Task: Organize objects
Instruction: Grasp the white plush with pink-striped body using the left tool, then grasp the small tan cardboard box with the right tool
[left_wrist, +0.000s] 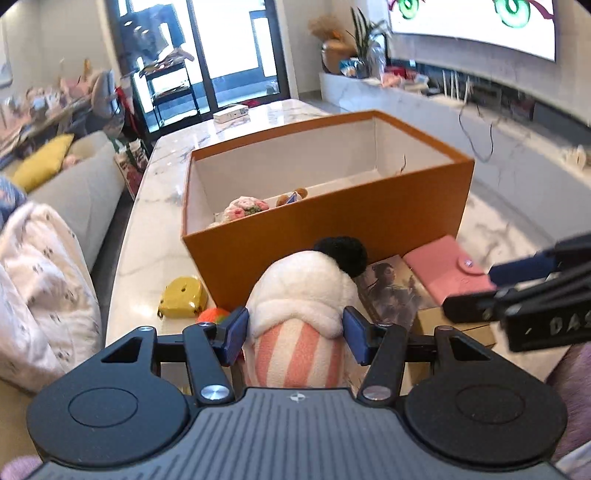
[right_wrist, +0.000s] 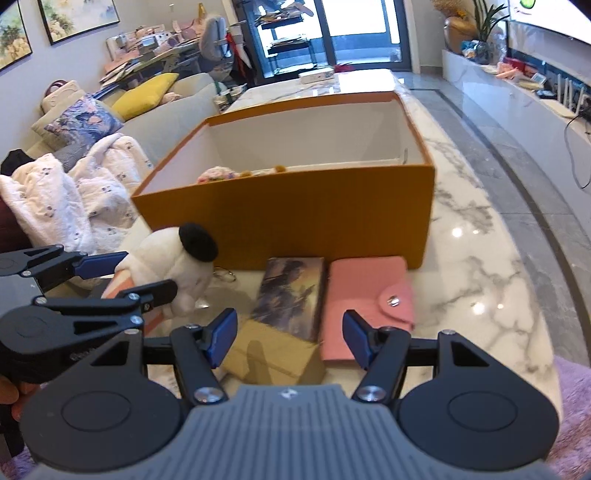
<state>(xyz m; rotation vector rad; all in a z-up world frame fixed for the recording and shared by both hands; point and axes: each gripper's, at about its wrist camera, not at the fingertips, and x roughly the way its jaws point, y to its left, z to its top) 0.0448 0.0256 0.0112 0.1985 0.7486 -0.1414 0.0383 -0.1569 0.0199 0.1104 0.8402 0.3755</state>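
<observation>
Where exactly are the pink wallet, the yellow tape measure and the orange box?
pink wallet (right_wrist: 364, 295), right wrist view, on its flat front cover.
yellow tape measure (left_wrist: 182, 297), left wrist view, on its top face.
orange box (left_wrist: 332, 221), left wrist view, on its near outer wall.

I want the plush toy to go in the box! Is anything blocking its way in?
Only the orange box's near wall stands between them. The left gripper holds the plush toy just in front of it; the toy must clear the rim. The top is open.
</observation>
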